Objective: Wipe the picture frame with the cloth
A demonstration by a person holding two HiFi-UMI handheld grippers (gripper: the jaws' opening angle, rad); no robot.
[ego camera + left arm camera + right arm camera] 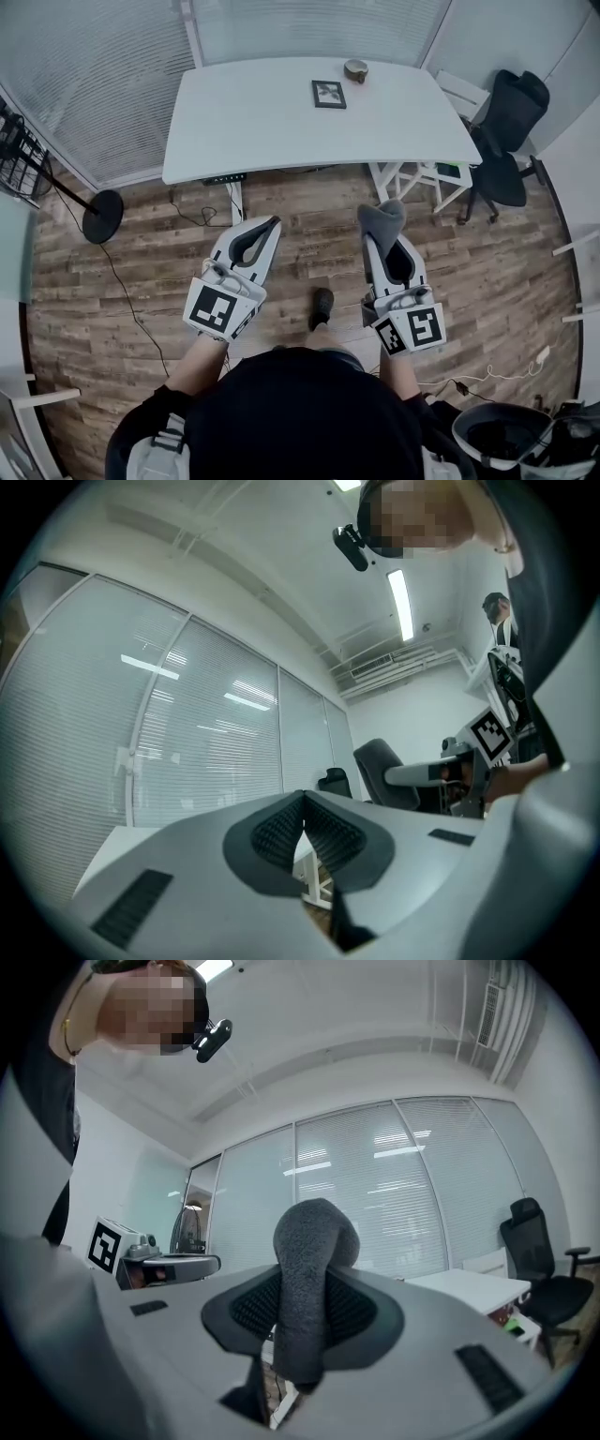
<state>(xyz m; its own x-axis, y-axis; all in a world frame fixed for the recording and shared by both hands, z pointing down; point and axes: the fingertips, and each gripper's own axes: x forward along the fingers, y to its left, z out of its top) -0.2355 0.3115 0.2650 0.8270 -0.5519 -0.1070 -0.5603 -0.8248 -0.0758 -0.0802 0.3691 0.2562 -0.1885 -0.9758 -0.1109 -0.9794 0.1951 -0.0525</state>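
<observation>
Right claw [382, 240] is clamped on the grey cloth [382, 217], which hides its tips; left claw [273, 223] is pressed shut, empty. The frame [329, 94] sits on the white surface [253, 122] well ahead, its picture too small to make out

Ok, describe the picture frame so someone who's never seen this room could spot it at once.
Look to the white table standing by the window blinds. Only two things sit on it, both near its far edge, right of centre. The picture frame is the small dark-rimmed rectangle; its neighbour, beyond it and to the right, is a round container.
</observation>
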